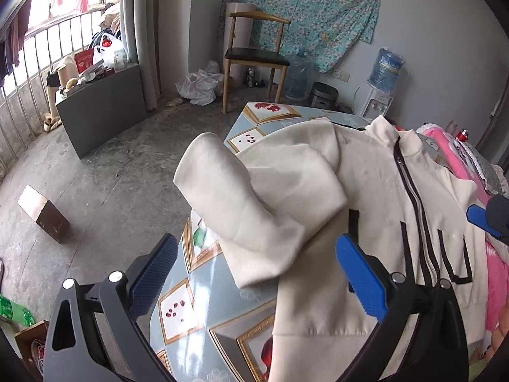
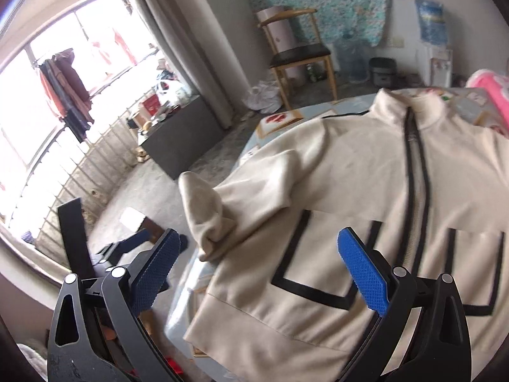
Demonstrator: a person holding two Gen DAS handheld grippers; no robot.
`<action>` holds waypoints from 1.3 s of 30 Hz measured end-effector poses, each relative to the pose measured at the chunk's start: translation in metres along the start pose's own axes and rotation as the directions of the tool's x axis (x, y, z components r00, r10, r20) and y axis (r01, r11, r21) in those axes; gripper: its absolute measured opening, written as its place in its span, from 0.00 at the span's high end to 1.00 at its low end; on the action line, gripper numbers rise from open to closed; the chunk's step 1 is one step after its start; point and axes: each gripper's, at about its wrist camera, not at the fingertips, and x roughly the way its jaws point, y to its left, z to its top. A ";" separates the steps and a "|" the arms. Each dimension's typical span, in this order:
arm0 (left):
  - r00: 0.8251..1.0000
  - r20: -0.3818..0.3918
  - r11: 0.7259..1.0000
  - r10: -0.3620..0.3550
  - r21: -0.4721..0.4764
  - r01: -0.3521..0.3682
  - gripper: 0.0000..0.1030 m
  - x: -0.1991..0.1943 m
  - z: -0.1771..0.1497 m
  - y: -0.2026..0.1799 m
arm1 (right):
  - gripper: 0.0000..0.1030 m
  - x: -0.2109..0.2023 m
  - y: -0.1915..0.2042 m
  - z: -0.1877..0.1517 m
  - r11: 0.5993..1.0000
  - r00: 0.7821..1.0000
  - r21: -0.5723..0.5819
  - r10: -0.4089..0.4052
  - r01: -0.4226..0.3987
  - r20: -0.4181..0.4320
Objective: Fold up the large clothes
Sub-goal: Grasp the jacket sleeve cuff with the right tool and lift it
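Observation:
A cream zip-up jacket (image 1: 375,191) (image 2: 350,175) with black trim lies front-up on a table covered by a patterned cloth (image 1: 178,312) (image 2: 280,117). Its left sleeve (image 1: 229,197) (image 2: 203,207) is bunched and doubled over at the table's left edge, with the cuff end sticking out past the edge. My left gripper (image 1: 257,273) is open, and the cuff lies between its spread fingers without being pinched. My right gripper (image 2: 259,270) is open over the jacket's lower left front, near a black-outlined pocket (image 2: 318,254). Its blue pad (image 1: 483,219) shows at the right edge of the left wrist view.
A pink garment (image 1: 496,273) (image 2: 490,89) lies on the table's right side. Beyond the table stand a wooden chair (image 1: 254,57) (image 2: 299,54), a water dispenser (image 1: 378,95) and a dark low cabinet (image 1: 101,108). A cardboard box (image 1: 44,216) sits on the concrete floor.

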 end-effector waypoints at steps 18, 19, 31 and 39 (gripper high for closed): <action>0.986 -0.157 0.978 0.055 -0.192 -0.085 0.67 0.038 -0.039 0.068 | 0.23 0.195 0.040 0.051 0.929 0.793 0.276 0.356 -0.245 -0.494; 0.986 -0.159 0.977 0.054 -0.196 -0.085 0.70 0.038 -0.040 0.069 | 0.28 0.201 0.042 0.049 0.943 0.796 0.261 0.316 -0.205 -0.517; 0.985 -0.158 0.983 0.062 -0.164 -0.088 0.73 0.039 -0.039 0.064 | 0.49 0.212 0.031 0.030 0.962 0.782 0.269 0.203 -0.047 -0.589; 0.985 -0.147 0.982 0.086 -0.155 -0.109 0.77 0.040 -0.041 0.063 | 0.77 0.216 0.036 0.024 0.964 0.760 0.259 0.209 -0.055 -0.616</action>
